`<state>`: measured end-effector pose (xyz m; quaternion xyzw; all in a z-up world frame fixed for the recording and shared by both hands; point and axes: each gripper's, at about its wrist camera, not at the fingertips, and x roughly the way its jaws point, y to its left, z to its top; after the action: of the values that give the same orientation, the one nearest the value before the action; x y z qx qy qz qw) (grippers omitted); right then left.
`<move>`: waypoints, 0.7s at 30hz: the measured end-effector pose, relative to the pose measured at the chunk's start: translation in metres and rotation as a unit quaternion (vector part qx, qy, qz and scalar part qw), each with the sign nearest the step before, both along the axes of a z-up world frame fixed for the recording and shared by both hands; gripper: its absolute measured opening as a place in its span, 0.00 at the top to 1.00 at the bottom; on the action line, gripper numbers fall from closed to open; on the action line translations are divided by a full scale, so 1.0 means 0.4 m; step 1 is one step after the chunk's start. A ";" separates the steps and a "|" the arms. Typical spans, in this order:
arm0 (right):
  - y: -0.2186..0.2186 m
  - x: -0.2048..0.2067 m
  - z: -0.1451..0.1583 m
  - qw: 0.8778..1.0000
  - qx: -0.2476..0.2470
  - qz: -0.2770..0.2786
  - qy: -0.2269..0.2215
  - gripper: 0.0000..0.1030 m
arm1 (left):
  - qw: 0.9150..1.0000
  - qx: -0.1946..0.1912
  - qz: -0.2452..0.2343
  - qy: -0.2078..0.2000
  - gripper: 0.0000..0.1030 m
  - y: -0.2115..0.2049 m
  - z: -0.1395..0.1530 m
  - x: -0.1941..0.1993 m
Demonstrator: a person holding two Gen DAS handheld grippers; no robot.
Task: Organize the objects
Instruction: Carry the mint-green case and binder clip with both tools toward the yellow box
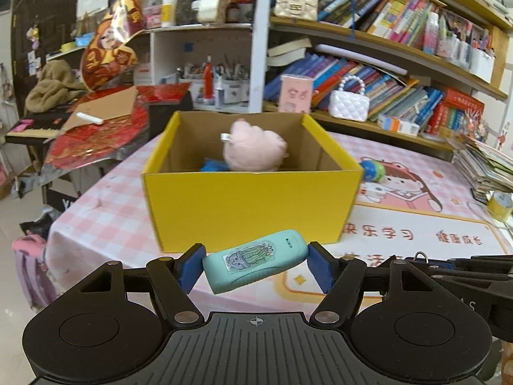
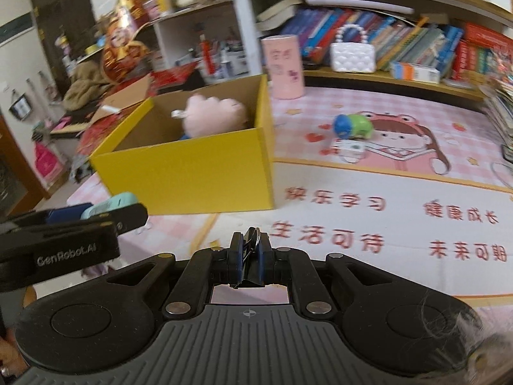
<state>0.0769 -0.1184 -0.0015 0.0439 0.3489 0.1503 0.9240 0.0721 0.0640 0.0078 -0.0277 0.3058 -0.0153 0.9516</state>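
Observation:
My left gripper [image 1: 255, 266] is shut on a teal case with a cactus sticker [image 1: 255, 264], held just in front of the yellow cardboard box [image 1: 250, 207]. The box holds a pink plush toy [image 1: 255, 149] and something blue. In the right wrist view the box [image 2: 192, 173] stands at the left, with the plush [image 2: 211, 114] inside. My right gripper [image 2: 250, 245] is shut on a small black clip with a metal ring [image 2: 253, 240], above the table mat. The left gripper shows at the left edge of that view [image 2: 105, 213].
A blue-green toy [image 2: 352, 126] and a small white item [image 2: 349, 149] lie on the pink mat [image 2: 384, 192] right of the box. A pink cylinder [image 2: 283, 65] and white purse [image 2: 352, 54] stand at the back by bookshelves. Stacked books sit at the far right.

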 end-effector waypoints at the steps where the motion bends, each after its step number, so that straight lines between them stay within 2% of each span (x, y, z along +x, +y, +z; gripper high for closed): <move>1: 0.013 0.000 0.001 1.000 0.000 0.005 -0.001 0.92 | 1.000 0.001 0.002 -0.001 0.33 0.009 0.000 -0.003; 13: 0.111 -0.007 0.010 1.000 -0.005 0.019 -0.008 0.92 | 1.000 0.007 0.007 -0.020 0.33 0.097 0.017 -0.024; 17: 0.132 0.004 0.020 1.000 -0.010 0.022 -0.015 0.92 | 0.999 0.013 0.005 -0.042 0.33 0.102 0.038 -0.013; 21: 0.136 0.039 0.057 0.999 -0.012 0.021 -0.041 0.92 | 0.997 0.014 0.007 -0.073 0.33 0.108 0.072 0.019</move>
<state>0.0924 -0.0639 0.0215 0.0190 0.3134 0.1670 0.9346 0.0797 0.1074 0.0367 -0.0155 0.2358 -0.0066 0.9717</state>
